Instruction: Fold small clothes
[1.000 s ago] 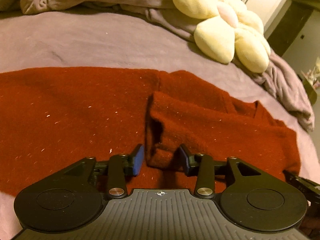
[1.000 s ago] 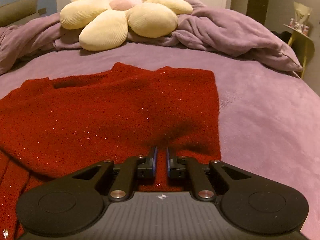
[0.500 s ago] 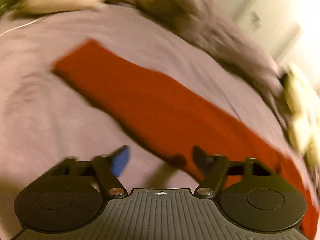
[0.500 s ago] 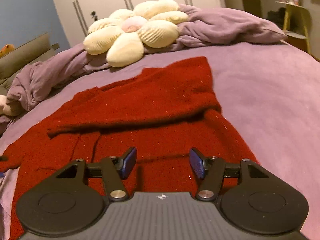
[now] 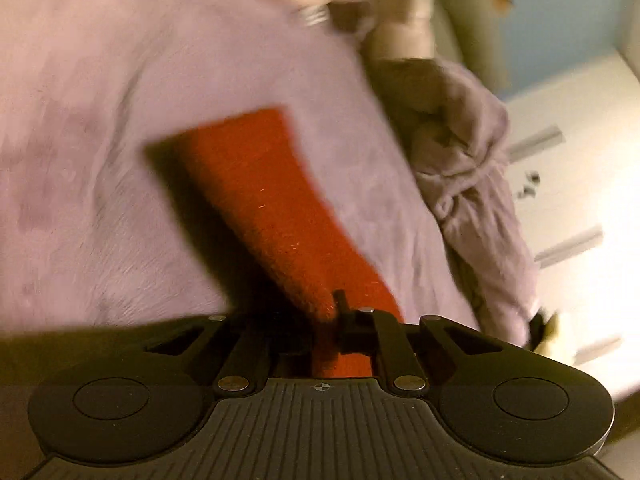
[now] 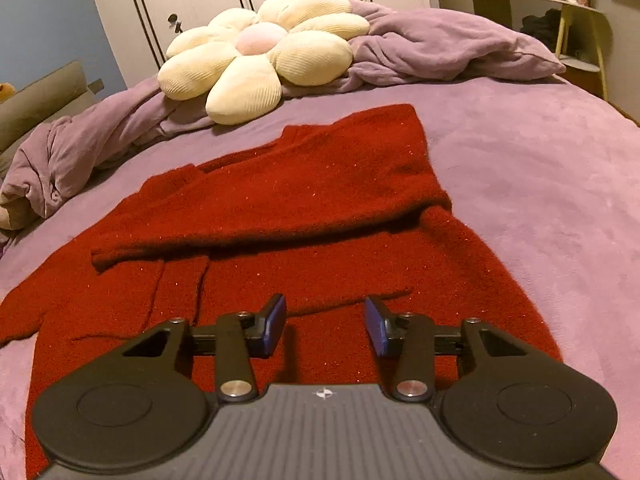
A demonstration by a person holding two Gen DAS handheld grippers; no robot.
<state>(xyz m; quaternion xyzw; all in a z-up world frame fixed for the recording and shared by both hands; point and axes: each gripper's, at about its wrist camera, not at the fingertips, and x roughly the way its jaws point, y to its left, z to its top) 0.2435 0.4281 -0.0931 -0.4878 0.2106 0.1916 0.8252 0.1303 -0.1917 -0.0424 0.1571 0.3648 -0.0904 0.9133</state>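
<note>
The left gripper [image 5: 334,314] is clamping the red sleeve [image 5: 276,216] of a red sweater [image 6: 304,232]; its jaws have just been closing, and the knit is now bunched between the pads, the rest of the sleeve running away from the tool toward the far left across the purple bedspread [image 5: 100,160]. The picture is blurred, so how deep the bite goes cannot be told.

The right gripper [image 6: 326,326] is hanging over the near part of the sweater with its jaws apart and nothing between them; they have just been narrowing, yet the blue pads [image 6: 276,322] are standing clear of the knit. In that view the sweater is lying in the middle of the bed, its right sleeve already lying folded across the body toward the left, with a flower-shaped cushion [image 6: 260,52] and a rumpled blanket [image 6: 440,52] at the far edge.

The step in hand appears to be the second sleeve fold (the first one looks done). The next move is probably asking the left gripper to carry its sleeve over the body and lay it flat on or beside the folded one, without dragging the body out of line. The right gripper is free to pin the near hem while that is happening.
</note>
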